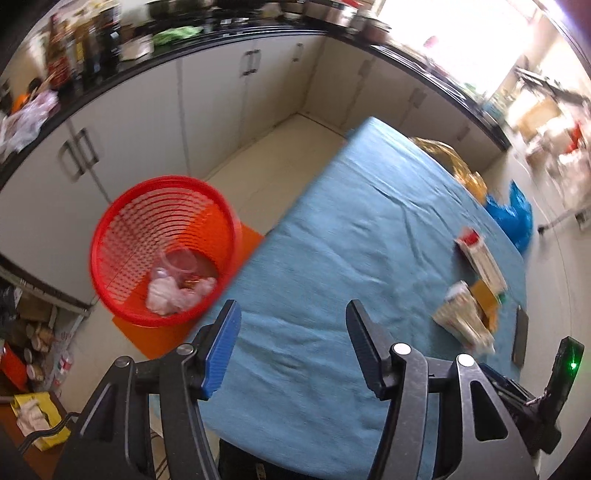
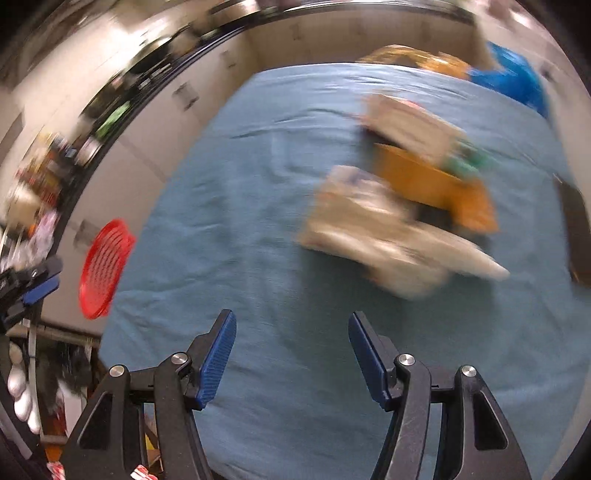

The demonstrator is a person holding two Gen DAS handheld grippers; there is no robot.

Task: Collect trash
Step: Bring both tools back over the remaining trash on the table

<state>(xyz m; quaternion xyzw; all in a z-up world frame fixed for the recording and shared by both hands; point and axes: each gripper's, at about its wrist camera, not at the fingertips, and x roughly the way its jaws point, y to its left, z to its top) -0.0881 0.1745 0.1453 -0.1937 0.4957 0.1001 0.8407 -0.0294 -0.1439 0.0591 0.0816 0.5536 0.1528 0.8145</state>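
Left claw (image 1: 291, 314): nearest the lens, two blue-padded fingers spread apart, nothing between them, above the near edge of the cloth.
Right claw (image 2: 291, 325): likewise spread wide and empty, over the cloth.
Bins: one round red plastic lattice basket (image 1: 122, 206) on the floor, just beside the counter's left edge, standing on an orange mat (image 1: 147, 332).
Trash in the basket: crumpled whitish wrappers (image 1: 173, 293) and one clear plastic cup (image 1: 179, 264); exact count unclear.
Trash on the counter: three flattened cartons, namely one red-and-white box (image 1: 480, 254), one orange cardboard piece (image 1: 485, 295), one pale beige carton (image 1: 461, 317); all blurred in the right view.
Other items: one dark phone-like slab (image 1: 520, 338) near the right edge; one yellow bag (image 1: 439, 151) and one blue plastic bag (image 1: 511, 214) at the far side.
Surface: counter under a wrinkled blue cloth (image 1: 332, 258).
Room: white cupboards (image 1: 218, 96) under a black worktop (image 1: 229, 35) crowded with bottles; pale floor.
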